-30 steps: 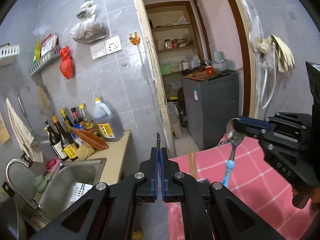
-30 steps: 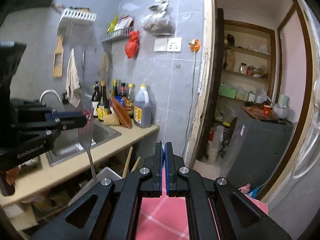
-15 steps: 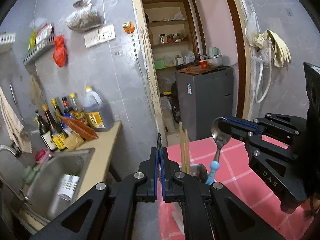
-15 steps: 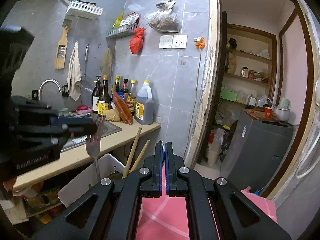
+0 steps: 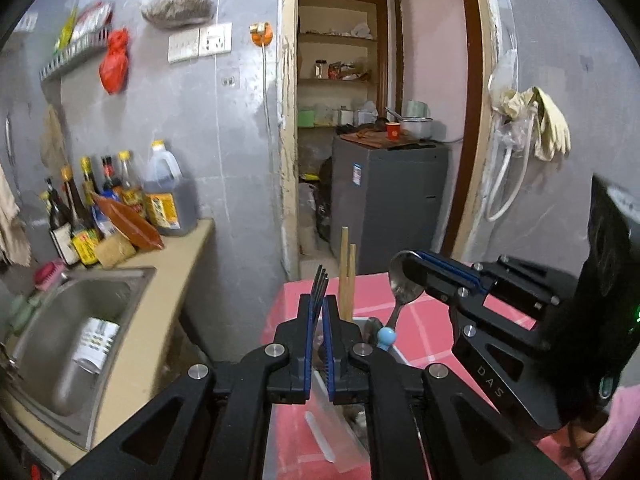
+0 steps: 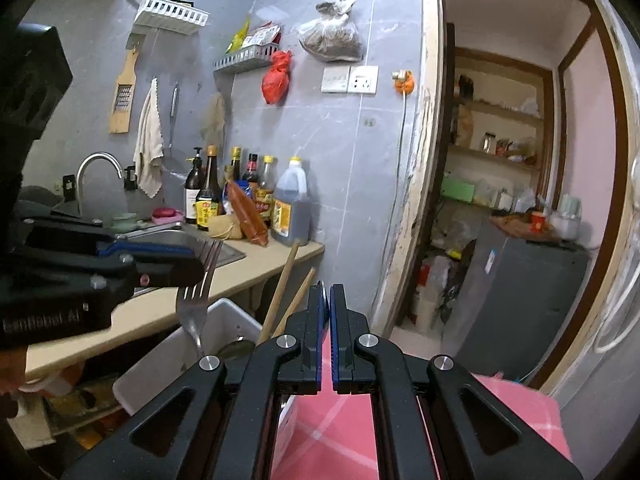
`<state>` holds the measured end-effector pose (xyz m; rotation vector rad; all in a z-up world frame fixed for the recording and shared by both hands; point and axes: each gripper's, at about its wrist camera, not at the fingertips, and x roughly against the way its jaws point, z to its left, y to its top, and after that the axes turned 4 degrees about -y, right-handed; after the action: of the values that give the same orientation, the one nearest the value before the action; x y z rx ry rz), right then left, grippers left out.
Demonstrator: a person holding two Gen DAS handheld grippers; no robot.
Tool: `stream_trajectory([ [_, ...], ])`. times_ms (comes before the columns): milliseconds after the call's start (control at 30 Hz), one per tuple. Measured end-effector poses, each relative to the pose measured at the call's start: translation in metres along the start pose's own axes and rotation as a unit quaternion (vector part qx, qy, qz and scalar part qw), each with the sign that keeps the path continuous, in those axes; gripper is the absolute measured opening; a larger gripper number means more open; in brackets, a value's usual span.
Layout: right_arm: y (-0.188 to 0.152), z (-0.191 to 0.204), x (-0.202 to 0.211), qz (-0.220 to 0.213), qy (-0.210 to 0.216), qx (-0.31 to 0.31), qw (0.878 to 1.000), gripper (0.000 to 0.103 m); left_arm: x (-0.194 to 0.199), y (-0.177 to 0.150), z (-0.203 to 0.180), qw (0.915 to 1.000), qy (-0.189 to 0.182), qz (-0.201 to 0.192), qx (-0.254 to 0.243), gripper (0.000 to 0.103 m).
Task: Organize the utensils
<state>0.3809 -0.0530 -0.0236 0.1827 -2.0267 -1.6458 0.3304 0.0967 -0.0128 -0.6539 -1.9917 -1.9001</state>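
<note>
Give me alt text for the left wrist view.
The left gripper pinches a fork upright above a white utensil holder on a pink checked cloth. Beside it, the right gripper holds a blue-tipped spoon near two chopsticks.

1. Locate the tabletop (image 5: 432,320); you see it covered by a pink checked cloth (image 6: 340,440).
2. Note the white utensil bin (image 6: 168,360) standing directly on it at the near-left edge.
3. Confirm the bin touches the cloth.
</note>
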Motion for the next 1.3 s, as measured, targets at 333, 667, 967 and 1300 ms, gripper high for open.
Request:
stream_trajectory([
  [333,-0.007,-0.024,0.003,0.013,0.022,-0.052,0.998,0.012,-0.003,-0.002,0.014,0.9963,-0.056,0.009,0.064,0.008],
  [667,-0.003,-0.046,0.027,0.001,0.006,-0.109,0.994,0.039,0.015,0.001,0.016,0.9938,-0.059,-0.024,0.091,0.03],
  [967,0.0,-0.06,0.071,-0.007,-0.047,-0.148,0.988,0.064,0.045,0.001,0.002,0.9944,-0.034,-0.059,0.081,0.063],
  [1300,-0.005,-0.071,0.14,-0.015,-0.113,-0.167,0.979,0.093,0.081,-0.015,-0.027,0.9934,-0.04,-0.092,0.056,0.094],
])
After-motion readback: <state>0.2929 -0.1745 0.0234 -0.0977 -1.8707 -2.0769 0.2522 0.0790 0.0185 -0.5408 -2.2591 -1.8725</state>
